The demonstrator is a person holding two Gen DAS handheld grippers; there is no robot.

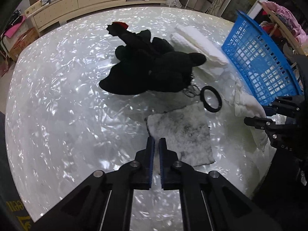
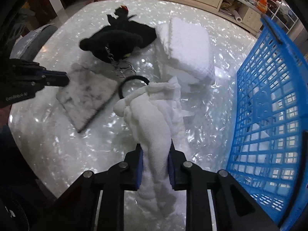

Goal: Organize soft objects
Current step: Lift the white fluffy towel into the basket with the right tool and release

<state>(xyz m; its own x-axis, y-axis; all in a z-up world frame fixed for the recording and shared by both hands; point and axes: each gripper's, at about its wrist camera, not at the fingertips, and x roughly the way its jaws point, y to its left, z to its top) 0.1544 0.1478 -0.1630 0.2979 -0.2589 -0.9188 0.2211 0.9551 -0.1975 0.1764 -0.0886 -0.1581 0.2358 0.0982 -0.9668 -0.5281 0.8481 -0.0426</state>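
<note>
The right gripper [image 2: 155, 170] is pinched on a bunched white towel [image 2: 154, 119], its jaws squeezing the cloth into a thick roll that hangs forward over the pearly white table [image 2: 57, 154], just left of the blue plastic basket [image 2: 269, 115]. The towel looks light, limp and fluffy; it sags and folds under its own weight, so a hold near the middle of the bunch, as now, probably keeps the ends from trailing, while a hold on one corner would let it unroll. The left gripper [image 1: 156, 144] hovers with its jaws nearly pressed together and holding nothing, just above the near edge of a flat grey-stained fuzzy pad [image 1: 181, 132]. That pad lies flush on the table and seems thin and floppy, so an edge or corner is likely the only place to bite. Beyond it sit a black plush toy [image 1: 154, 71] with a metal chain and a black ring [image 1: 211, 99], best taken by its soft body, and a folded white towel [image 2: 190, 46] near the basket, which would likely unfold unless gripped across the fold.
</note>
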